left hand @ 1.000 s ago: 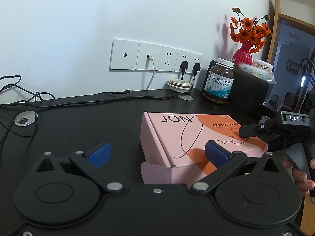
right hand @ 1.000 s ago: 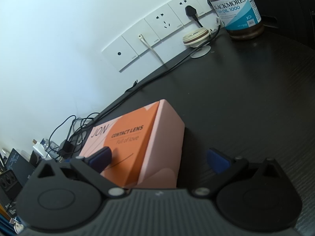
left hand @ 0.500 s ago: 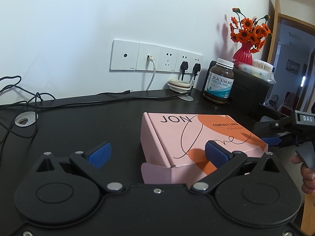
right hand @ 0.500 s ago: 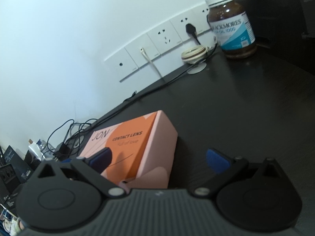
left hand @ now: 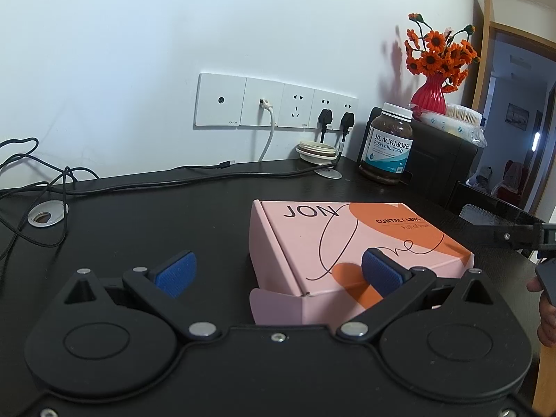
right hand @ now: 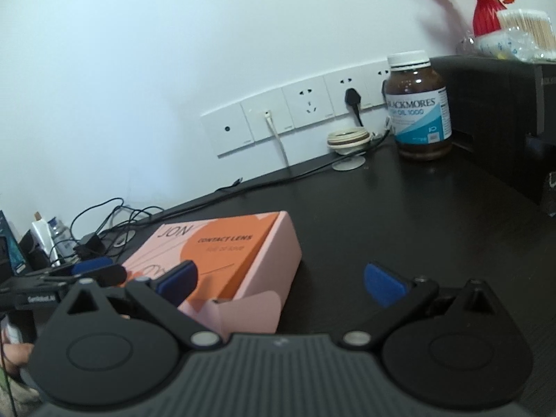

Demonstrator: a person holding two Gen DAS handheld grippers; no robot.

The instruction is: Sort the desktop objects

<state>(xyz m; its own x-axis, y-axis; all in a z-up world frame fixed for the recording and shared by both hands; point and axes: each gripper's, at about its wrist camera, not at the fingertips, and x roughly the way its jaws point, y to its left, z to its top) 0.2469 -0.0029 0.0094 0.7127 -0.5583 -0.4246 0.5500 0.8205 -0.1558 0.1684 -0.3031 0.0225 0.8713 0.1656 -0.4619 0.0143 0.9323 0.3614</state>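
Note:
A pink and orange contact lens box (left hand: 351, 243) lies flat on the black desk (left hand: 156, 222), its front flap loose. My left gripper (left hand: 278, 272) is open and empty just in front of the box, its right pad over the box's near corner. In the right wrist view the box (right hand: 222, 257) lies left of centre. My right gripper (right hand: 281, 279) is open and empty, its left pad over the box's near edge. A brown fish oil bottle (left hand: 386, 144) stands at the back right; it also shows in the right wrist view (right hand: 418, 107).
A black cabinet (left hand: 438, 153) at the back right carries a red vase of orange flowers (left hand: 431, 93) and cotton swabs. Wall sockets (left hand: 274, 100), cables (left hand: 41, 180), a stack of round lids (left hand: 318, 149) and a desk grommet (left hand: 47, 215) line the back.
My right gripper has drawn back to the right, away from the box, and levelled out. In the left wrist view it has slid towards the right edge. The left gripper and box have not moved.

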